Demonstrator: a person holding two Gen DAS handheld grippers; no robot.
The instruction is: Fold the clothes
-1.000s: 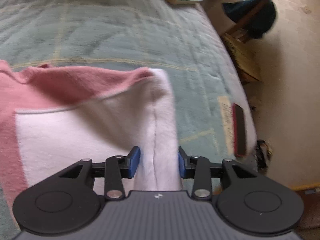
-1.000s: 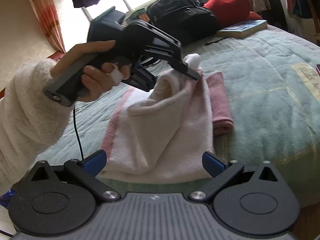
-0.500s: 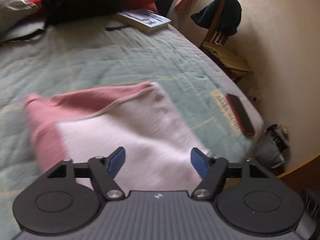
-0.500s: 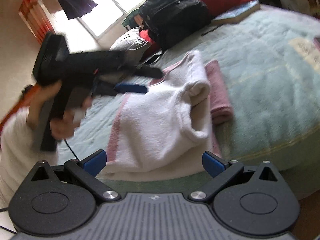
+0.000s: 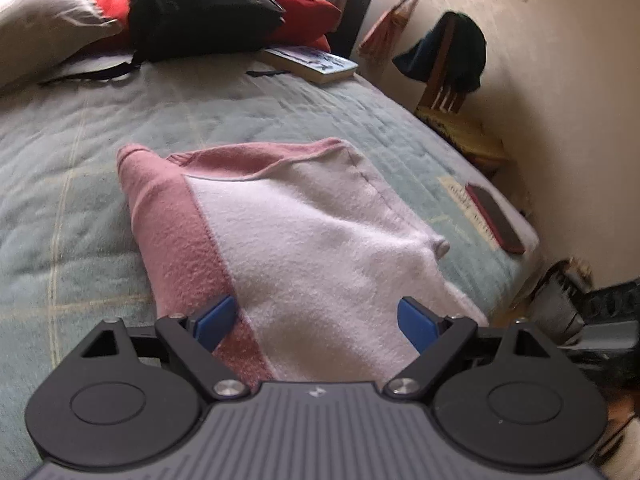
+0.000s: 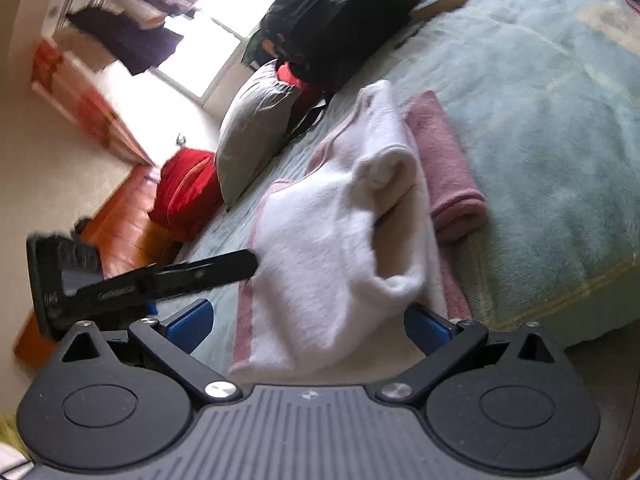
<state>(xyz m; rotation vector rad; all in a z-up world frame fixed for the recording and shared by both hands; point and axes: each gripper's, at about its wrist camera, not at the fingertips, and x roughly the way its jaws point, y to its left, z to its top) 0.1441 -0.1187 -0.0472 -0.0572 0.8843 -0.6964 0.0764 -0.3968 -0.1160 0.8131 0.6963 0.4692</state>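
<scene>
A pink-and-white garment (image 5: 312, 240) lies folded on the green bed (image 5: 80, 208). The left gripper (image 5: 316, 320) is opening, nothing between; the right gripper (image 6: 308, 322) stands apart. Only the left view shows the phone (image 5: 494, 218); only the right, the window (image 6: 216, 44).

Bed (image 5: 240, 120) w/ pale green quilt. Pink-and-white sweater (image 5: 312, 240) lies mid-bed, folded. Beyond sweater: black backpack (image 5: 200, 8), grey pillow (image 5: 44, 20), red cushion (image 5: 304, 12), book (image 5: 312, 64). Right of sweater, nr bed edge: red phone (image 5: 494, 218) on paper slip (image 5: 456, 196).
</scene>
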